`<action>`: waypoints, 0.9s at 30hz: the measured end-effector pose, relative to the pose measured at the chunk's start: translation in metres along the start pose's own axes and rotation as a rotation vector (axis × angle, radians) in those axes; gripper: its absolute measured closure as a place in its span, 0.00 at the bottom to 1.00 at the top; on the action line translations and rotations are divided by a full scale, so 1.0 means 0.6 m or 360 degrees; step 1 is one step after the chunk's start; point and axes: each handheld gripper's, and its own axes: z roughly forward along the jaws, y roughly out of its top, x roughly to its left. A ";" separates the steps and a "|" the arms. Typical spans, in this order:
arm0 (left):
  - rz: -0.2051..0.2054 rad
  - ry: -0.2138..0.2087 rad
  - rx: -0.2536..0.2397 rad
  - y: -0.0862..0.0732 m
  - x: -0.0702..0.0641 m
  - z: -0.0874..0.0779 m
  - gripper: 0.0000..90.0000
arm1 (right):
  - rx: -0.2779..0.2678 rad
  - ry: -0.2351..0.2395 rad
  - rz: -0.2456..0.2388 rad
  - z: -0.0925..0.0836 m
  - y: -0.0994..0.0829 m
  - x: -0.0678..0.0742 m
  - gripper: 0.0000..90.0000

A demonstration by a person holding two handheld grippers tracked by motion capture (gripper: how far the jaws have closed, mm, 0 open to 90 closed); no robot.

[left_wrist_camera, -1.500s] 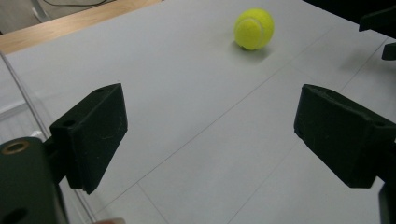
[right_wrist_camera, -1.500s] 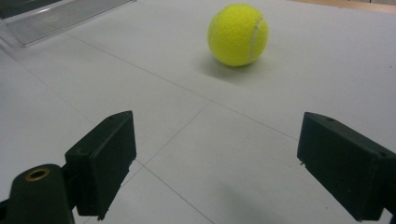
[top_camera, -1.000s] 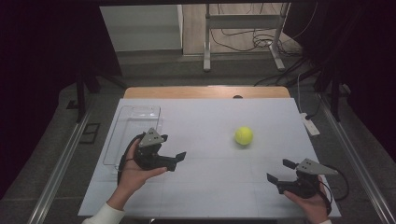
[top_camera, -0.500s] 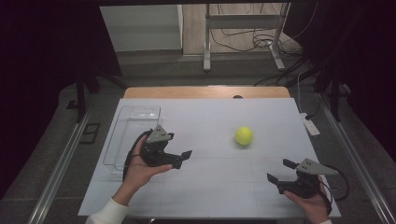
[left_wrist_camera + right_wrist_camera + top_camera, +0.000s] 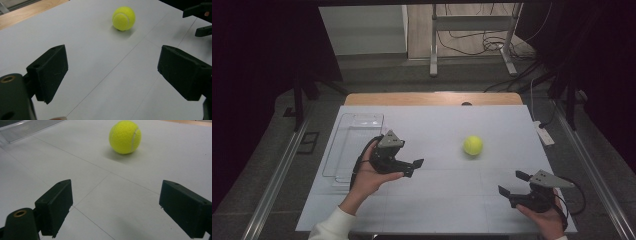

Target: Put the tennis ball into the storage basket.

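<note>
I had the tennis ball (image 5: pixel 473 145) sitting alone on the white table (image 5: pixel 447 200), right of centre and toward the far half, touching nothing. It lay in open space with room on every side, so I judged either claw could come at it without knocking anything.

My left gripper (image 5: pixel 411 166) was held above the table left of centre, tipped on its side and pointed rightward at the ball. I kept it that way because the ball was the thing I was lining up: in the left gripper view the ball (image 5: pixel 123 18) sat ahead and a little above the midline between the jaws. The jaws stood wide apart, with bare table between them; they held nothing and touched nothing. The ball was well ahead of them.

My right gripper (image 5: pixel 512 184) rested low at the near right corner of the table, aimed toward the ball from the near side. Its jaws were spread wide as well, empty, with the ball (image 5: pixel 125 136) ahead of them and only the faint ruled lines of the table below.

The clear tray (image 5: pixel 353 142) lay at the left edge, just behind my left hand (image 5: pixel 368 176), empty as far as I could see. I judged it the likely place for the ball, which would explain its sitting within reach of that hand.
</note>
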 end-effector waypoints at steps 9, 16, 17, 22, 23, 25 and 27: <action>0.0028 -0.0028 0.0044 0.014 -0.002 0.015 0.12 | 0.0008 0.0003 0.0005 0.001 -0.001 -0.001 0.13; 0.0039 -0.0031 0.0073 0.024 0.000 0.025 0.12 | 0.0007 0.0004 0.0004 0.002 -0.001 0.000 0.13; 0.0039 -0.0031 0.0073 0.024 0.000 0.025 0.12 | 0.0007 0.0004 0.0004 0.002 -0.001 0.000 0.13; 0.0052 -0.0045 0.0096 0.032 -0.001 0.036 0.12 | 0.0009 0.0004 0.0006 0.002 -0.001 0.000 0.13; 0.0052 -0.0045 0.0097 0.033 -0.002 0.038 0.12 | 0.0010 0.0004 0.0005 0.002 -0.001 -0.001 0.13; 0.0055 -0.0052 0.0109 0.037 -0.002 0.043 0.12 | 0.0014 0.0000 0.0003 0.002 -0.002 -0.001 0.13; 0.0052 -0.0053 0.0110 0.041 -0.002 0.047 0.12 | 0.0014 -0.0001 0.0004 0.001 -0.002 -0.001 0.13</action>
